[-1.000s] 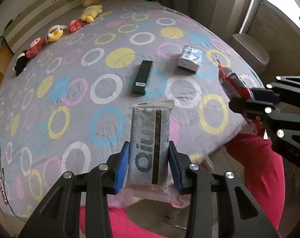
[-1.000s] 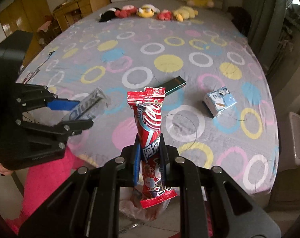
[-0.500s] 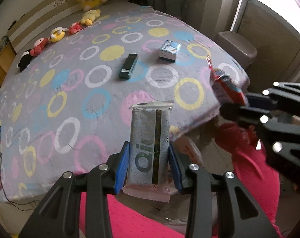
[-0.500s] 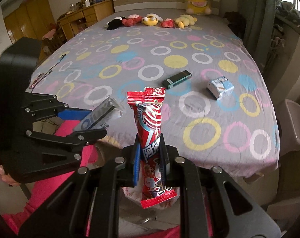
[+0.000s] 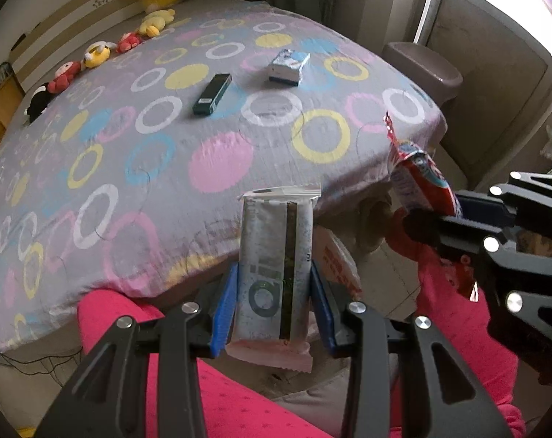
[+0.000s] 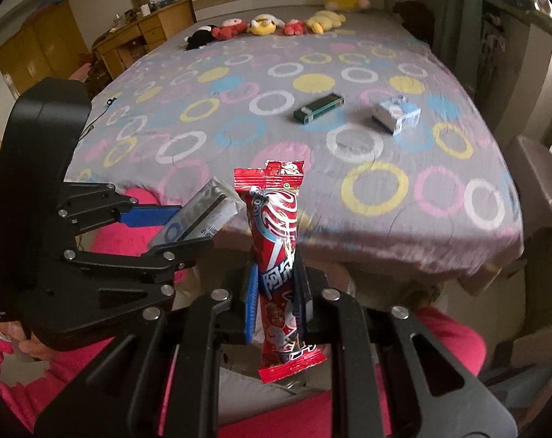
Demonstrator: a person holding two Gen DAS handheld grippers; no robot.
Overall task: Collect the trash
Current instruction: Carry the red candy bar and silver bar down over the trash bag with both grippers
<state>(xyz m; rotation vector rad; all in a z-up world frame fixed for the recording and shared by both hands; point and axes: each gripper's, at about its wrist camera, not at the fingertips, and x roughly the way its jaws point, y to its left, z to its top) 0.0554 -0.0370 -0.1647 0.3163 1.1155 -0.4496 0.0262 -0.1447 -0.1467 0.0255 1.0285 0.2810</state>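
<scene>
My left gripper [image 5: 274,304] is shut on a silver snack wrapper [image 5: 274,255], held upright past the bed's near edge; the same gripper [image 6: 181,228] and silver wrapper [image 6: 199,215] show at the left of the right wrist view. My right gripper [image 6: 276,303] is shut on a red snack wrapper [image 6: 278,241], also upright, and appears with the red wrapper [image 5: 418,182] at the right of the left wrist view. A dark green box [image 5: 212,95] [image 6: 318,107] and a blue-white carton [image 5: 288,67] [image 6: 396,113] lie on the bedspread [image 5: 130,146].
A person's pink-clad legs [image 5: 137,321] sit below both grippers. A pale plastic bag [image 5: 336,259] lies by the bed's foot. A brown bin [image 5: 422,73] stands at the bed's right corner. Plush toys [image 6: 261,25] line the headboard; wooden drawers [image 6: 144,33] stand far left.
Both grippers have drawn back from over the bed toward the person's legs, each still holding its wrapper. The box and carton now look farther away and have stayed in place.
</scene>
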